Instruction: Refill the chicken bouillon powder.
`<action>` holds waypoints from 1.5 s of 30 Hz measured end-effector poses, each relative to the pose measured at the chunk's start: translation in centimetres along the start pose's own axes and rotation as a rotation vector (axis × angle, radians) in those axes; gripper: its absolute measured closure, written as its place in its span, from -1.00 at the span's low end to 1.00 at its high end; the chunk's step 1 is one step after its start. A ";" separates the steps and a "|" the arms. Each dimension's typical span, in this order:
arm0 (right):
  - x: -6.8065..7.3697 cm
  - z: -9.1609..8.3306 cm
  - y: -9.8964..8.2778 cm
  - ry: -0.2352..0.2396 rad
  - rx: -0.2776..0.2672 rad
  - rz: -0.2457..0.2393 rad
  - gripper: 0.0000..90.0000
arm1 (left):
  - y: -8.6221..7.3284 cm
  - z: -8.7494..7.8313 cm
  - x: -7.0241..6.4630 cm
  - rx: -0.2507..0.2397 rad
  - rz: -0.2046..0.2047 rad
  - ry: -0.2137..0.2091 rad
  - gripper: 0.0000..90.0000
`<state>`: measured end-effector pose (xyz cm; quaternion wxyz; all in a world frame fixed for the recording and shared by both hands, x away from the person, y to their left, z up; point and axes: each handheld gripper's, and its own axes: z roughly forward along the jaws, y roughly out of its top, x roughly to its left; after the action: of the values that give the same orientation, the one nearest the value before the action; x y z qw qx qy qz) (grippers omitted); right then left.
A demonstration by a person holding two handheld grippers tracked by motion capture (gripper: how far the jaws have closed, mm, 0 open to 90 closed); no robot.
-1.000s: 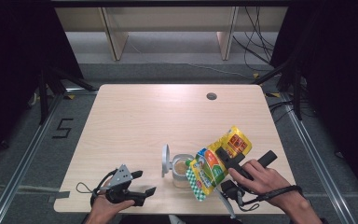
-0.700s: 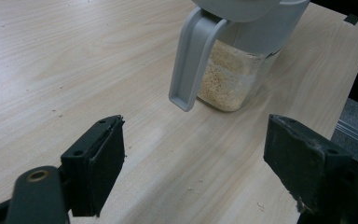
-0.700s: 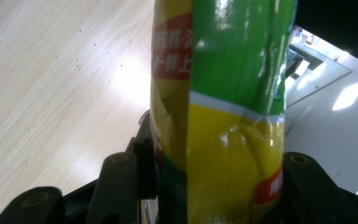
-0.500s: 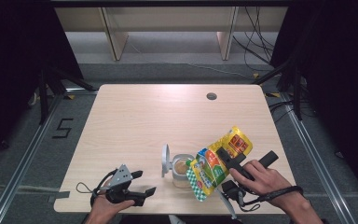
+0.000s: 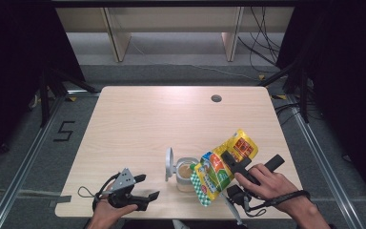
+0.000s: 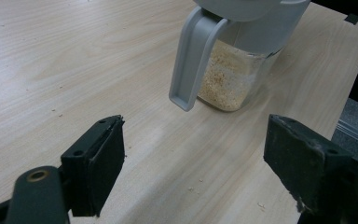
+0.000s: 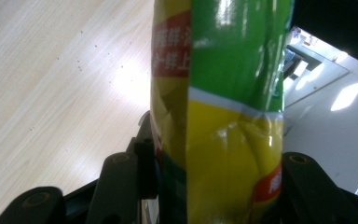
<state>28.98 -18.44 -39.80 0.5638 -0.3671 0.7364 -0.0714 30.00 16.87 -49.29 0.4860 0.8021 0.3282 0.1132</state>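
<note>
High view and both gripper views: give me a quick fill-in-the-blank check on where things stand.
1. The right gripper is shut on the ____.
2. The bag is tilted over the open ____.
3. The left gripper has its jaws ____.
4. The lid of the jar is flipped ____.

Missing words: bag; jar; open; up

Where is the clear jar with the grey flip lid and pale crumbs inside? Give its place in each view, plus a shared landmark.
High view: the clear jar stands near the table's front edge, right of centre, its lid open to the left.
Left gripper view: top centre, beyond the open left gripper.
Right gripper view: not in it; the yellow-green pouch is there.
Shared landmark: the light wooden table.
</note>
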 end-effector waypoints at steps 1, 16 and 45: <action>0.0 0.0 0.0 -0.004 -0.002 -0.001 0.30 | 0.0 0.0 -0.1 -0.003 -0.006 -0.001 -0.56; 0.4 -0.2 0.1 -0.007 0.007 0.052 0.30 | 0.0 0.1 -0.1 -0.003 -0.023 0.001 -0.56; 0.3 -0.5 0.1 -0.001 0.012 0.043 0.30 | 0.0 -0.1 -0.1 -0.010 -0.020 -0.001 -0.56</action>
<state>28.51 -18.73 -39.94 0.5678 -0.3476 0.7435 -0.0637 29.92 16.86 -49.22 0.4911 0.7964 0.3355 0.1097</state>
